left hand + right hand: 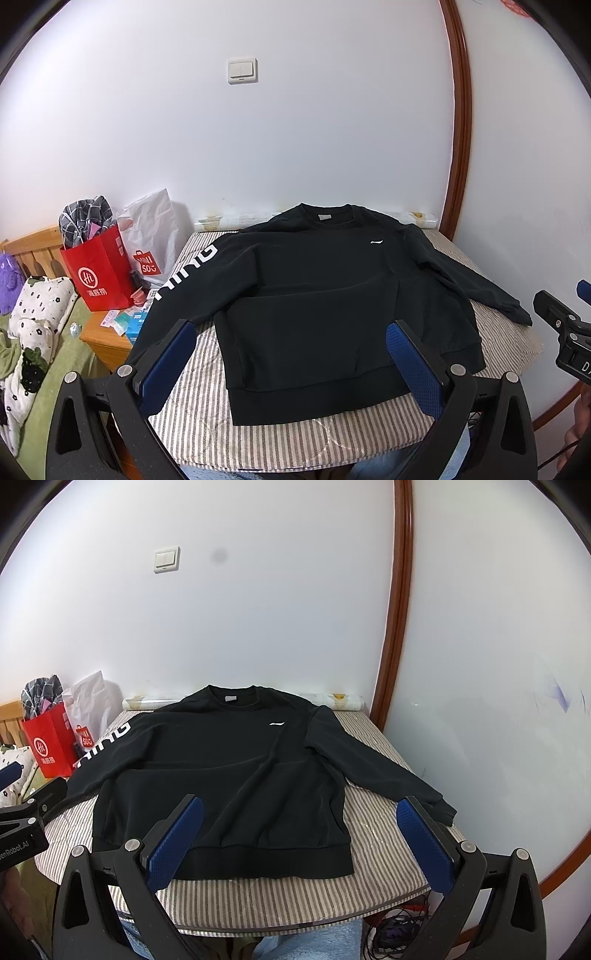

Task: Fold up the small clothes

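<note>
A black long-sleeved sweatshirt (317, 295) (221, 768) lies flat, front up, on a striped table cover (295, 435) (376, 834), collar toward the wall and hem toward me. Its left sleeve (181, 273), with white letters, hangs off the table's left edge. The other sleeve (384, 771) lies spread to the right. My left gripper (291, 354) hovers open over the hem, holding nothing. My right gripper (301, 830) is open too, above the hem's right corner, its right fingertip (413, 814) near the sleeve cuff. Each gripper shows at the edge of the other's view.
A red paper bag (99, 269) stuffed with checked cloth and a white shopping bag (155, 236) stand on a wooden nightstand (107, 339) left of the table. A bed with green sheets (48, 387) lies further left. A white wall and brown door frame (397, 602) stand behind. Cables (395, 930) lie on the floor.
</note>
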`<state>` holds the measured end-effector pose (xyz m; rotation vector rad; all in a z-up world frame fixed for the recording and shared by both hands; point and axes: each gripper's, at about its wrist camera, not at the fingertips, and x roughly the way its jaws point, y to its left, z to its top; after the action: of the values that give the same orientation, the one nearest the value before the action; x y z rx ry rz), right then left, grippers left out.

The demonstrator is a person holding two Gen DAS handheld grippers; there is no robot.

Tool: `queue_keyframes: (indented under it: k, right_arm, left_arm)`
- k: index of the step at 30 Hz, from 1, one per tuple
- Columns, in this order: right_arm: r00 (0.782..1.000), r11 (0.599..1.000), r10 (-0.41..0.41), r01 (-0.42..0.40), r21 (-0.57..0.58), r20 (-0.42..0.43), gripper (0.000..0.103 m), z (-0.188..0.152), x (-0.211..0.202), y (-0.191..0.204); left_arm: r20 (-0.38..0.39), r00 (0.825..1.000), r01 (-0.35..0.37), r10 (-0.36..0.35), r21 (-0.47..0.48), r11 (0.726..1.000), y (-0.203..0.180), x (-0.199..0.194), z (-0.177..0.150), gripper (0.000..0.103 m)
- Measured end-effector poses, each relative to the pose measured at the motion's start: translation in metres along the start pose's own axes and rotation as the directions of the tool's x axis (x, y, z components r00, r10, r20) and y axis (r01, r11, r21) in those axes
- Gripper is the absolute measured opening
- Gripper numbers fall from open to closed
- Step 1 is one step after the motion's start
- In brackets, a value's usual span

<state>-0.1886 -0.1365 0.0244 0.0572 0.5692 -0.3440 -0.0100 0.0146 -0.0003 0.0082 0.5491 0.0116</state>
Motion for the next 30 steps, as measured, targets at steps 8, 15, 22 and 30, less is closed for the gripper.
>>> queue_keyframes:
  k: [8,15,22,30]
  right_arm:
    - [1.000,1.000,0.001,-0.001,-0.003,0.002,0.103,0.001,0.000,0.000]
    - [0.999,1.000,-0.019,0.019,-0.018,0.025,0.103,0.001,-0.008,0.005]
    - [0.999,1.000,0.000,0.001,-0.031,0.040,0.103,-0.002,-0.013,0.011]
    - [0.999,0.999,0.027,-0.025,-0.040,0.039,0.103,-0.004,-0.012,0.016]
  left_arm:
    - [0.002,1.000,-0.004,0.004,0.006,1.000,0.001,-0.001,0.002,0.103]
    - [0.008,1.000,-0.010,0.010,0.013,1.000,0.002,-0.002,0.003,0.103]
    - [0.012,1.000,-0.012,0.012,0.025,1.000,0.001,-0.005,0.004,0.103]
    - [0.014,1.000,-0.012,0.011,0.029,1.000,-0.004,-0.006,0.002,0.103]
